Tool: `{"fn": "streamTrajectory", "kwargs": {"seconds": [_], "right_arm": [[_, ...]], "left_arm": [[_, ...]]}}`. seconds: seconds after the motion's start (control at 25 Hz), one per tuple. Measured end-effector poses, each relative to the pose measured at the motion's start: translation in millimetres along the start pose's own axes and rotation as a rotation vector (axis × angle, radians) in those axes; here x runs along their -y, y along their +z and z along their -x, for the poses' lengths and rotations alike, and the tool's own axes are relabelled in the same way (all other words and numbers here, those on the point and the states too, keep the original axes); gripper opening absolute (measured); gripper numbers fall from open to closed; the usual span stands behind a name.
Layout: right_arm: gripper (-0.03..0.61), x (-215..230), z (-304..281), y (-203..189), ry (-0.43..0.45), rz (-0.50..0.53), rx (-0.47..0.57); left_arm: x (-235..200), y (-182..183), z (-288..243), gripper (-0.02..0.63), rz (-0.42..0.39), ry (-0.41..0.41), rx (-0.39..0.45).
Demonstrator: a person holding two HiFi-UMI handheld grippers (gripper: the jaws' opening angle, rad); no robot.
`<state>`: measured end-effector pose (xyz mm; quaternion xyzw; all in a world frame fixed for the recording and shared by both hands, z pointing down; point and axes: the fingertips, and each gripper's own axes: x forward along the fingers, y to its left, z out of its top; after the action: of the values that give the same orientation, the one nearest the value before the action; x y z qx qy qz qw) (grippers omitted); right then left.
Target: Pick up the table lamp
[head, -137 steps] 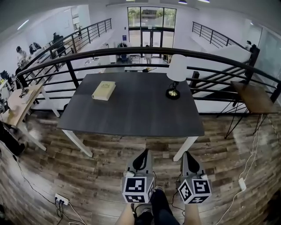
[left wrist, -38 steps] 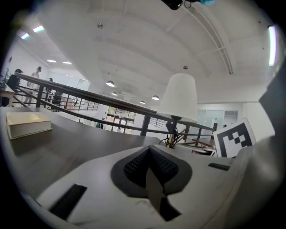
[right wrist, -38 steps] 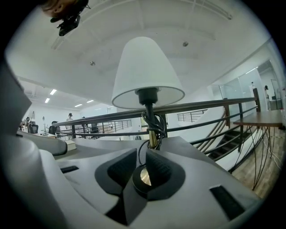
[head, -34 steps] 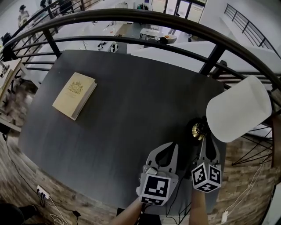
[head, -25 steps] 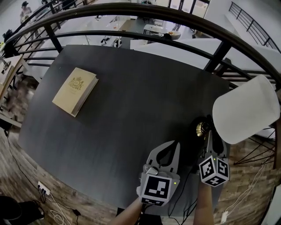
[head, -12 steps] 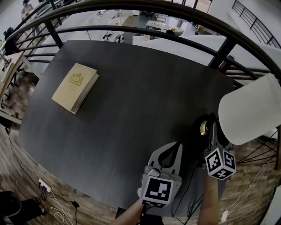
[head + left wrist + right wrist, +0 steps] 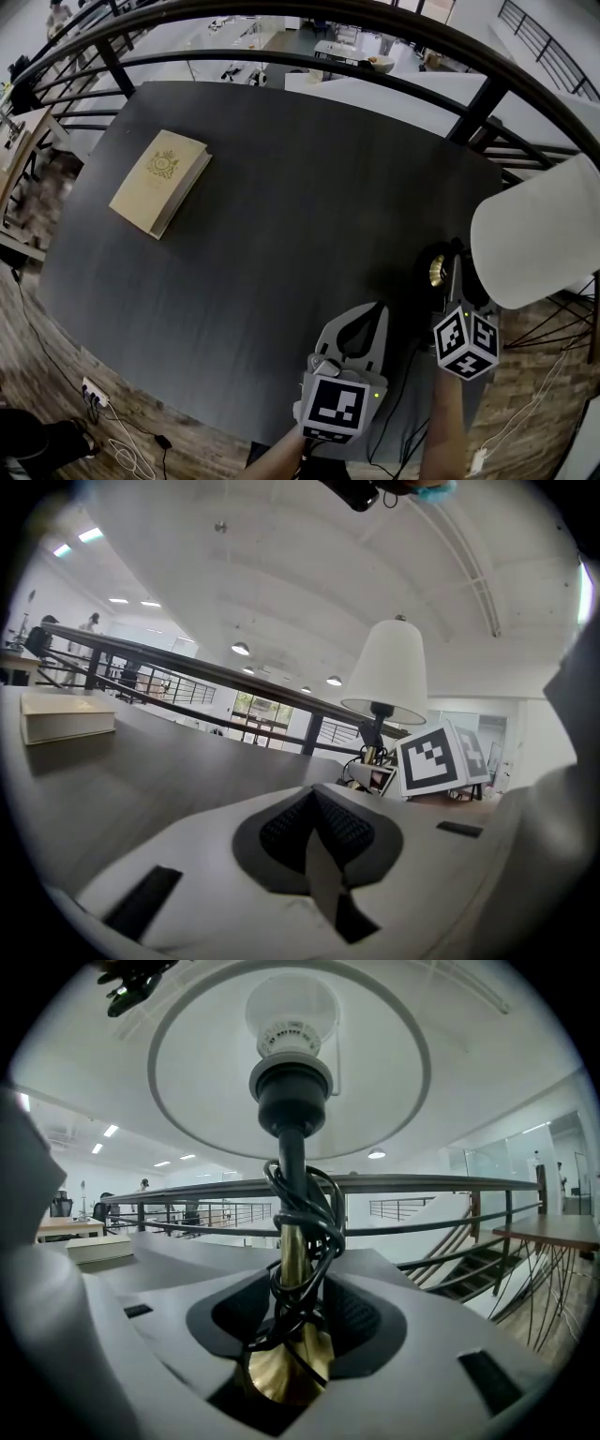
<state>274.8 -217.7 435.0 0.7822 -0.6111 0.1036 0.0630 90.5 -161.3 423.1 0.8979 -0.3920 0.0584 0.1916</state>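
- book (image 7: 159, 183): tan, lies flat on the dark table (image 7: 281, 216), far to the left of and beyond both grippers.
- left gripper (image 7: 373, 309): low over the table's near edge, jaws clenched together with nothing between them; in the left gripper view (image 7: 314, 794) the pads meet.
- table lamp (image 7: 539, 239): at the table's right side, to the right of and beyond the left gripper and directly at the right gripper's tips; white shade overhangs the right gripper, brass base just ahead of its marker cube.
- right gripper (image 7: 452, 272): jaws released and spread wide, have just been opening; in the right gripper view (image 7: 295, 1288) the lamp's brass stem (image 7: 292, 1260) stands upright between them, a gap at each pad, no squeeze seen.
- black cord (image 7: 305, 1204): wound around the stem, above the jaws, a loop hanging down between the pads.
- shade and bulb (image 7: 291, 1007): straight above the right gripper.
- railing (image 7: 309, 14): dark, curves past the table's far edge.
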Motion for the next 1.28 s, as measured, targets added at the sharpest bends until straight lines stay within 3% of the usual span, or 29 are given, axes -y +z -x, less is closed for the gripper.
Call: {"fn": "streamTrajectory", "kwargs": {"seconds": [0.24,0.52,0.76,0.96,1.28], "right_arm": [[0.169,-2.5,-2.7,-1.6,0.003,0.049,0.016],[0.165,-5.9,-3.5,-2.9,0.001,0.065,0.032],[0.218,4.3,0.5,2.2,-0.050,-0.017,0.041],[0.222,4.6,-9.1,2.7,-0.023,-0.042,0.020],[0.156,-5.8,-14.2,2.3,0.036,0.069,0.034]], "left_arm": [[-4.4,-4.7,-1.3,0.018,-0.047,0.005,0.018],[-2.8,-11.3,-1.9,0.018,-0.038,-0.002,0.010],[-5.3,-11.4,0.2,0.018,-0.052,0.010,0.004],[-10.0,-13.5,0.1,0.018,-0.052,0.013,0.003],[-9.7,-17.7,-0.7,0.018,-0.026,0.013,-0.004]]}}
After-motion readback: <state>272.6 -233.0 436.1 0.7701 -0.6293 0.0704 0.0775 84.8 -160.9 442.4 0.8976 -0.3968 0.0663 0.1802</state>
